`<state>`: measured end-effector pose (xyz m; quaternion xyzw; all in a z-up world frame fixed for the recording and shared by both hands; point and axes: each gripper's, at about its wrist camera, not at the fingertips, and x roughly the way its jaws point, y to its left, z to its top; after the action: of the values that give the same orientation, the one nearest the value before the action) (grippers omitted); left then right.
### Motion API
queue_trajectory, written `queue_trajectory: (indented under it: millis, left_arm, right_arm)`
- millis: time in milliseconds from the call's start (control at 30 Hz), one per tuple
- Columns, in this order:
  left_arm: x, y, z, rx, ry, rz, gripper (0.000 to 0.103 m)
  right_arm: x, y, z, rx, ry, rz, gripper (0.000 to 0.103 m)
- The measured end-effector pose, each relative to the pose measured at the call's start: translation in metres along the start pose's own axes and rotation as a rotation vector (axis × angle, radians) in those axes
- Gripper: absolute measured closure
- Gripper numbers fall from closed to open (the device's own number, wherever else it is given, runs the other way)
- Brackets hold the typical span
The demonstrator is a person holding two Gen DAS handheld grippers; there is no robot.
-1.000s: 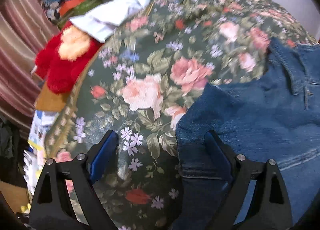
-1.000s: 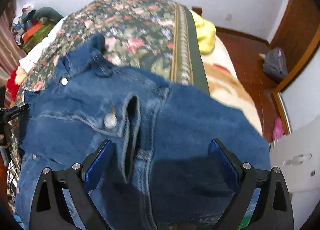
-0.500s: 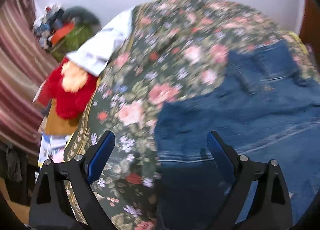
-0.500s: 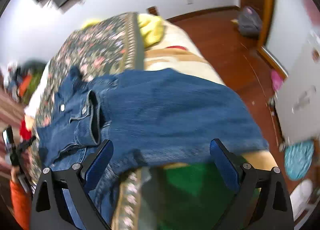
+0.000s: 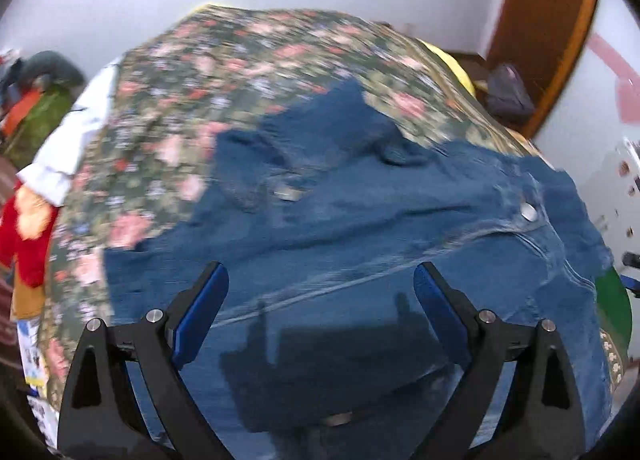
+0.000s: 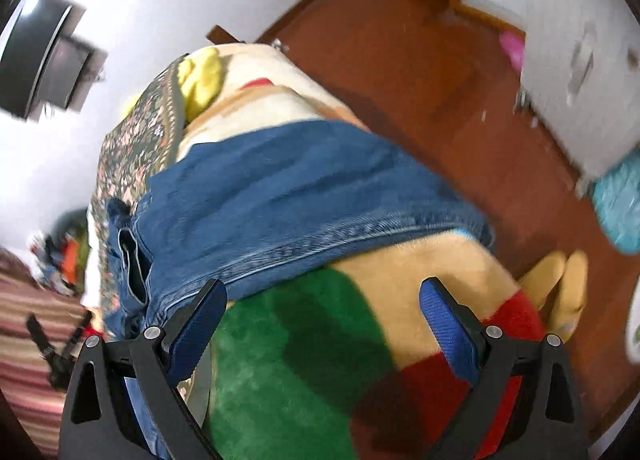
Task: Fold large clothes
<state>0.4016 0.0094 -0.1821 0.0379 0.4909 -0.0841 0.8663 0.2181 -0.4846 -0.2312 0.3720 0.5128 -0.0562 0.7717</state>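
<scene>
Now our left tool (image 5: 316, 294) gapes wide over the jacket (image 5: 360, 227); our right tool (image 6: 322, 308), equally wide, hangs beside its hem.

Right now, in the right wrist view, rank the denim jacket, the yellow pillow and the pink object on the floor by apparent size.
1. Denim jacket, by far the largest.
2. Yellow pillow.
3. Pink object, smallest, though it lies farther off and is blurred, so its true size is unsure.
</scene>
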Motion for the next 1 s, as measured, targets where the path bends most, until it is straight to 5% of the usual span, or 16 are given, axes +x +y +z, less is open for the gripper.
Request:
queue_trajectory:
  millis: [367,467,667,1000]
  left_arm:
    - [0.059,-0.067,0.0,0.122,0.118,-0.04,0.008]
    - [0.063,-0.065,0.001,0.103,0.117,-0.058,0.008]
    - [0.066,-0.052,0.001,0.009,0.129,-0.103,0.009]
    - [0.023,-0.049,-0.001,0.039,0.029,-0.057,0.009]
  right_arm:
    - [0.04,-0.014,0.034,0.106,-0.012,0.058,0.008]
    - [0.049,-0.015,0.044,0.126,-0.02,0.044,0.021]
    - [0.053,-0.02,0.063,0.175,-0.063,0.041,0.069]
    - [-0.012,0.069,0.067,-0.116,-0.251,0.109,0.085]
